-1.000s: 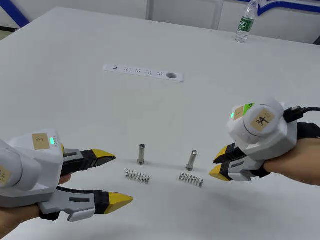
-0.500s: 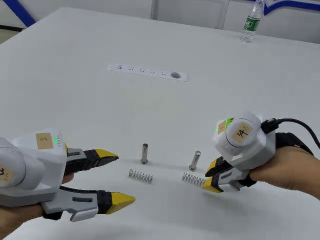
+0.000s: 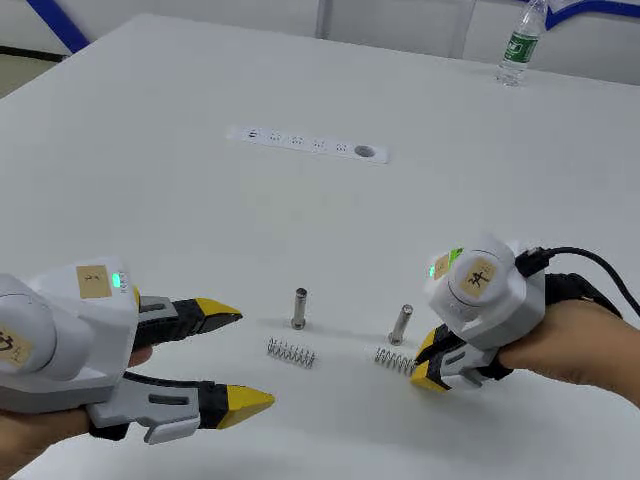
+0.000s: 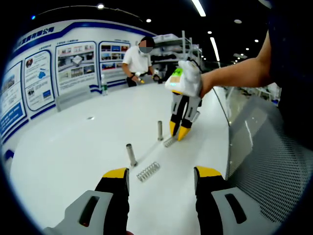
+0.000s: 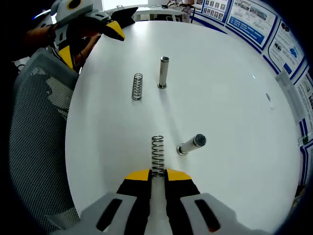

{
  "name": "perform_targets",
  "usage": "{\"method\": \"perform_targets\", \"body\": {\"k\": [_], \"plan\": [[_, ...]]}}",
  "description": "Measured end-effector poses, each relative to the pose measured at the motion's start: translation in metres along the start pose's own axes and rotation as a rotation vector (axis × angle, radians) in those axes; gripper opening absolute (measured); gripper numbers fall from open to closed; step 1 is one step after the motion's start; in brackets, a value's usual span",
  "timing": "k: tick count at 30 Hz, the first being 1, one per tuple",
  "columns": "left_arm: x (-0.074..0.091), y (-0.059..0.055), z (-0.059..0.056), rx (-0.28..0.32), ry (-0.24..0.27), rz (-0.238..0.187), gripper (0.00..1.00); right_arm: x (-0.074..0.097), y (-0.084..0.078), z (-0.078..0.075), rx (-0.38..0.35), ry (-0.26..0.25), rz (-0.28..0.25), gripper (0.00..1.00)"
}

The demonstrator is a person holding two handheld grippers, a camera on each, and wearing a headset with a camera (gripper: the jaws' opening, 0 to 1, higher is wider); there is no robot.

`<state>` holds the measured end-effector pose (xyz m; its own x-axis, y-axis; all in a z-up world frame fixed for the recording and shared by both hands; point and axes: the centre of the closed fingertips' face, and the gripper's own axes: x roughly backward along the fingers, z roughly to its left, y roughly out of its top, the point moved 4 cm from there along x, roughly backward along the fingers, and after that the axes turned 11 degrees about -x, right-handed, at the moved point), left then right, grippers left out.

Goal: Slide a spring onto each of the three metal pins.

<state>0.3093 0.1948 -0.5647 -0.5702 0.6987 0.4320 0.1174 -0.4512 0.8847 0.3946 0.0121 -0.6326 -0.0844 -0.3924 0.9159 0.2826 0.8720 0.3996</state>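
Observation:
Two steel pins stand upright on the white table, one to the left [image 3: 299,307] and one to the right [image 3: 402,324]. A spring lies flat in front of each. My right gripper [image 3: 424,365] rests low on the table, its yellow tips shut on the near end of the right spring [image 3: 394,360]. In the right gripper view the spring [image 5: 157,152] runs straight out from the closed tips [image 5: 157,174], beside the right pin [image 5: 191,144]. My left gripper [image 3: 243,360] hovers open left of the other spring [image 3: 291,352], holding nothing. That spring [image 4: 148,171] lies ahead of its jaws.
A white power strip [image 3: 306,144] lies further back on the table, with a water bottle [image 3: 520,42] at the far right edge. A black cable [image 3: 590,270] trails from the right gripper. A mesh chair [image 5: 36,112] sits by the table's near edge. A person [image 4: 138,61] stands beyond the far end.
My right gripper has dropped down and left to the right spring's end and narrowed its jaws onto it. The left gripper has held still; the head camera has shifted.

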Motion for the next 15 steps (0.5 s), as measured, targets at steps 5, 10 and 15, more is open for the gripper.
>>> {"method": "perform_targets", "body": {"k": [5, 10, 15], "plan": [[0.0, 0.002, -0.001, -0.003, -0.002, -0.004, 0.54, 0.001, -0.001, 0.0, -0.027, 0.007, 0.0, 0.12], [-0.002, 0.007, -0.007, -0.017, -0.021, -0.01, 0.53, 0.007, -0.001, 0.007, -0.022, 0.007, -0.006, 0.12], [-0.011, 0.012, -0.013, -0.045, -0.059, -0.011, 0.51, 0.019, 0.003, 0.018, -0.004, 0.008, -0.019, 0.11]]}}
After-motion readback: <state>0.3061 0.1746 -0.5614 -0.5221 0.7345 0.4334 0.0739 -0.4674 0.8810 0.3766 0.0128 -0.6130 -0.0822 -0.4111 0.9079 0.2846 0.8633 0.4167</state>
